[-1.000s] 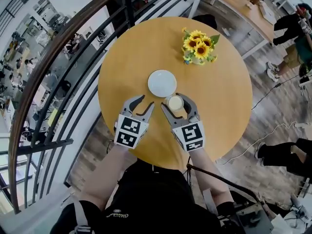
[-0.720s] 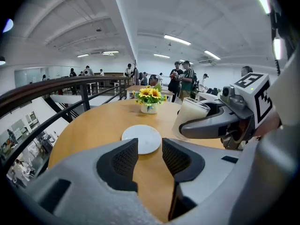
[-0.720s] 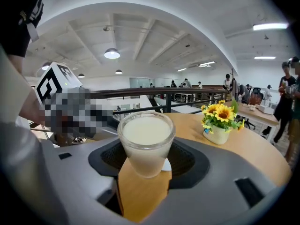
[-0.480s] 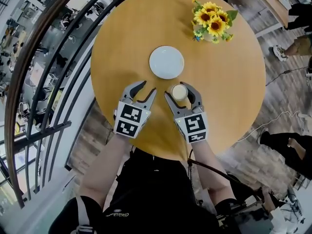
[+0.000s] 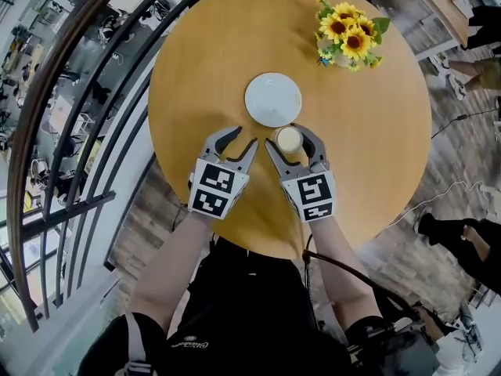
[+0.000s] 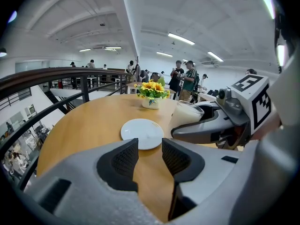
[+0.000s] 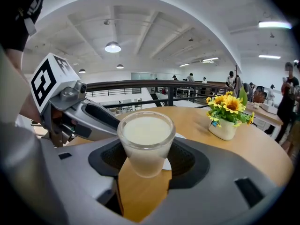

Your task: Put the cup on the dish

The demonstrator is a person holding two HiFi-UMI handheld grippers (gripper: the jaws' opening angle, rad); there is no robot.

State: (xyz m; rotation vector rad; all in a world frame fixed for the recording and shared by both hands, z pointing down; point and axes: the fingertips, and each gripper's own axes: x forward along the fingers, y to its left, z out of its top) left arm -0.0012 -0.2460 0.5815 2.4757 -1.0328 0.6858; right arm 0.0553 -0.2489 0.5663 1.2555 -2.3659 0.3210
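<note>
On a round wooden table (image 5: 211,53), seen from above, a small glass cup (image 7: 145,144) filled almost to the brim with a pale, milky liquid is pinched between the jaws of the right gripper (image 5: 291,137), whose dark pads are pressed against its two sides. Whether the base of the cup rests on the wood or is raised just clear of it cannot be told. A white dish (image 5: 272,99) lies bare just beyond the cup, slightly to the left, and nothing has yet been set on it. The left gripper (image 5: 243,138) is held close beside the right one, its jaws parted and nothing between them, with only tabletop and the near edge of the dish seen through the gap. A pot of yellow flowers (image 5: 348,37) stands well apart at the far right. Several risks can be judged from here. Because the cup is so full, liquid could be spilled by any tilt or jerk while it is carried. Because the glass is smooth and narrows toward its base, it could be let slip downward through the pads. If it is not lifted high enough, the rim of the dish could be struck and the dish pushed away. If it is released off-centre on the sloped rim, it could be tipped over.
</note>
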